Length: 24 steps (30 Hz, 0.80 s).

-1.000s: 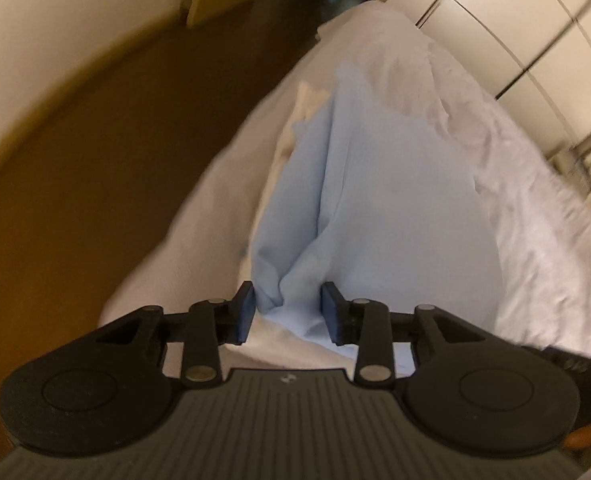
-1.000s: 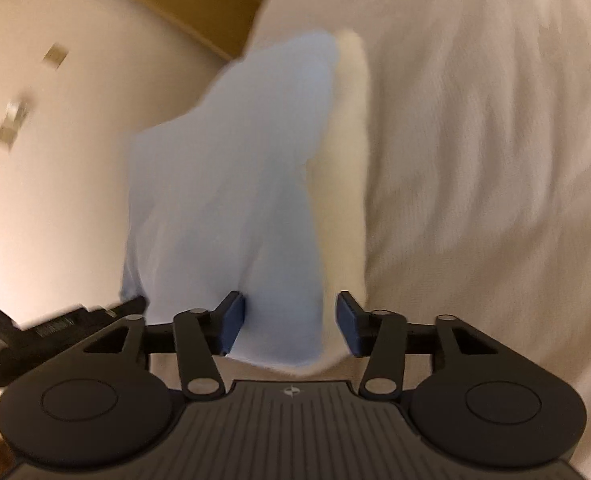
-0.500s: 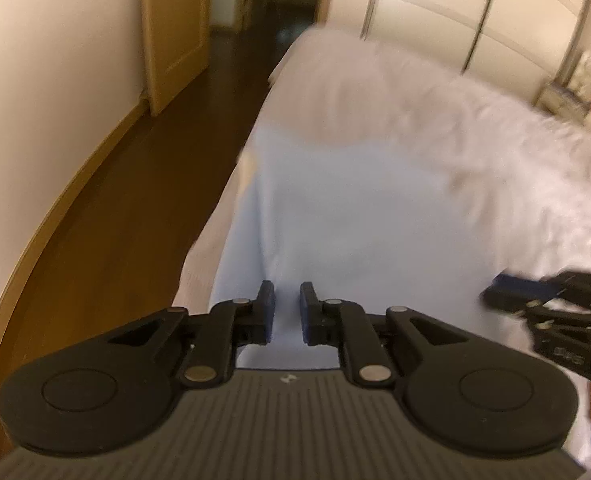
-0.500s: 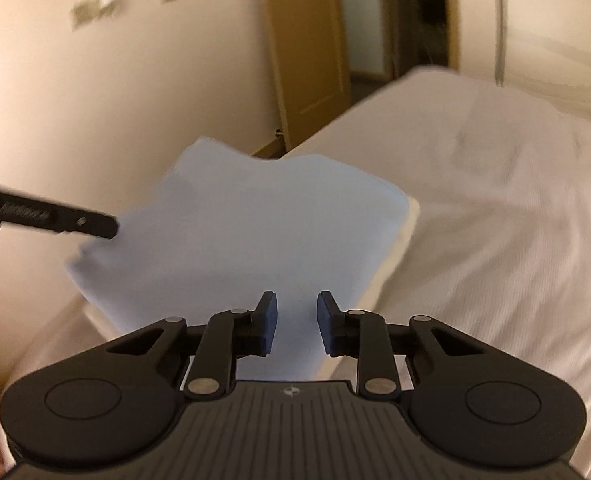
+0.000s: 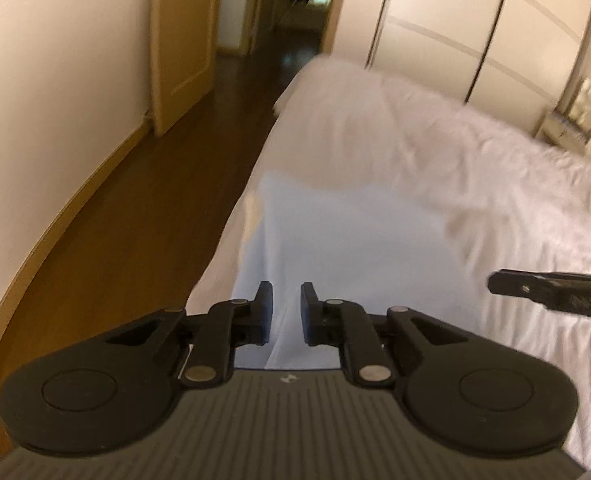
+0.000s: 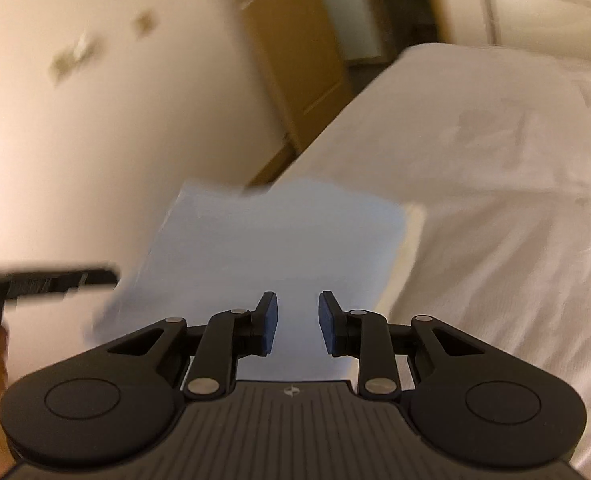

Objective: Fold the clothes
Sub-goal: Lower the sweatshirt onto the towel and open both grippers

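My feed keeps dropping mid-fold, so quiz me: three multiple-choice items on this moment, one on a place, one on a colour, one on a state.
1. Where does the folded garment lie?
A. on the floor
B. on the bed near its edge
C. on a chair

2. What colour is it?
A. light blue
B. red
C. black

3. How do the fingers of the left gripper stand?
A. clamped on the garment
B. parted, holding nothing
C. out of view

Answers:
1 B, white bedding shows around it, floor to the left.
2 A, pale blue in both wrist views.
3 B, a clear gap shows between them; the right gripper is likewise parted.
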Available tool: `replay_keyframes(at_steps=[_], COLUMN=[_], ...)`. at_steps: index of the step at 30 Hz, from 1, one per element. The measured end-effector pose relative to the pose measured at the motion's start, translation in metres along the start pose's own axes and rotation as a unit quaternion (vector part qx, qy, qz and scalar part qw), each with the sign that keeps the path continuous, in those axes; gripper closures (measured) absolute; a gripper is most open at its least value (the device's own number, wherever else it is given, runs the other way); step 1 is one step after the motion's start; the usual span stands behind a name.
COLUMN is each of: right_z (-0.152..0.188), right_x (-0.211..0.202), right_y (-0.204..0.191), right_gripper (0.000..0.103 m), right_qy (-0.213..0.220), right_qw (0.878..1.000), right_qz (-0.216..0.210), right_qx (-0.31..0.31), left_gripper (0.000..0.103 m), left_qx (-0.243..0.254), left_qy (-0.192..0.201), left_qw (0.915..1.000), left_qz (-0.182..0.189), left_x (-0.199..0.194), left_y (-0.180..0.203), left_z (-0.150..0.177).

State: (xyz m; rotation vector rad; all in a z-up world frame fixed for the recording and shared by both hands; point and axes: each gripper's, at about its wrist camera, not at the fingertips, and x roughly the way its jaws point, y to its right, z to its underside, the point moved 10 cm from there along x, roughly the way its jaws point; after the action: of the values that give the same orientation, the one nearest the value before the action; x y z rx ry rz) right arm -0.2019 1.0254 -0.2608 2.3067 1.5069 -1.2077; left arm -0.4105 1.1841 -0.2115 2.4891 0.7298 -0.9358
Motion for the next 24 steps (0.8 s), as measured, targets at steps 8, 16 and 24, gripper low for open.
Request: replay_keyframes(at_steps=[8, 16, 24], right_z=[-0.046, -0.035, -0.017], right_x=[0.044, 0.082, -0.01], right_y=[0.051, 0.075, 0.044], right_gripper=[0.074, 0.074, 0.073], right_qy=[-0.001, -0.047, 0.001], right_qw=[0.995, 0.978, 0.98], right_qz=[-0.016, -0.052, -0.067], right_qx=[0.099, 0.199, 0.189], left_gripper=[0.103, 0.101, 0.103], left_qx=[-0.059, -0.114, -0.128], left_qy=[-0.026, -0.069, -0.029], left_qw=[0.9976, 0.9902, 0.9912], left_qz=[0.025, 0.041, 0.022], left_x=[0.088, 0.142, 0.05], left_y=[-0.016, -0.041, -0.036], left_z=[-0.035, -0.012, -0.002])
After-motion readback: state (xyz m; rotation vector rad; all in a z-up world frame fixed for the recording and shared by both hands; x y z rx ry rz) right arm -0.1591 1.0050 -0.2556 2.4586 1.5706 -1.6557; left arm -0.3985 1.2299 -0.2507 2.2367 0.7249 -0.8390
